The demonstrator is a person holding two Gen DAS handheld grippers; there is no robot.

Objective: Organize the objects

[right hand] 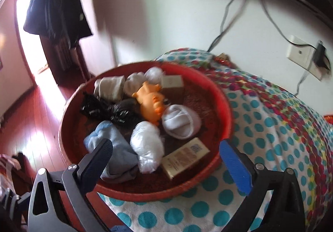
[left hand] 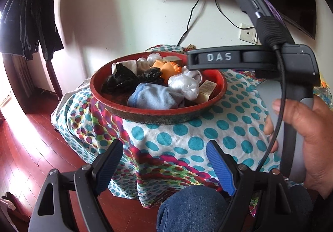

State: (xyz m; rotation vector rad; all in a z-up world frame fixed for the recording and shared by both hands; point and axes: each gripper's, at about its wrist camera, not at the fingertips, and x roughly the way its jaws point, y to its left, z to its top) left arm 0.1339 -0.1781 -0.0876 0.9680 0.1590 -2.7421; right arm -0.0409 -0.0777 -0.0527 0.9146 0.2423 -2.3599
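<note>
1. Now, from the left wrist view, the left gripper (left hand: 164, 161) hangs low over the near edge of the dotted cloth (left hand: 187, 134), its jaws spread wide and holding nothing. Further back sits the red tray (left hand: 158, 110), heaped with small things: a blue sock (left hand: 154, 95), black bags (left hand: 124, 78), a clear bag bundle (left hand: 184, 84), an orange toy (left hand: 168, 67) and a small carton (left hand: 206, 91). The person's right hand (left hand: 308, 140) grips the handle of the other tool, which crosses the upper right.

2. From the right wrist view, the right gripper (right hand: 166, 157) hovers just over the tray's near rim (right hand: 145, 189), jaws also wide apart and empty. This picture is blurred, so finer detail is uncertain, but a white sock (right hand: 181, 121) and a second carton (right hand: 172, 82) show as well.

3. As for progress, everything is gathered on the tray but jumbled, not sorted by kind. That fits either items collected there as the goal, or a pile waiting to be sorted out; the pictures cannot settle which.
</note>
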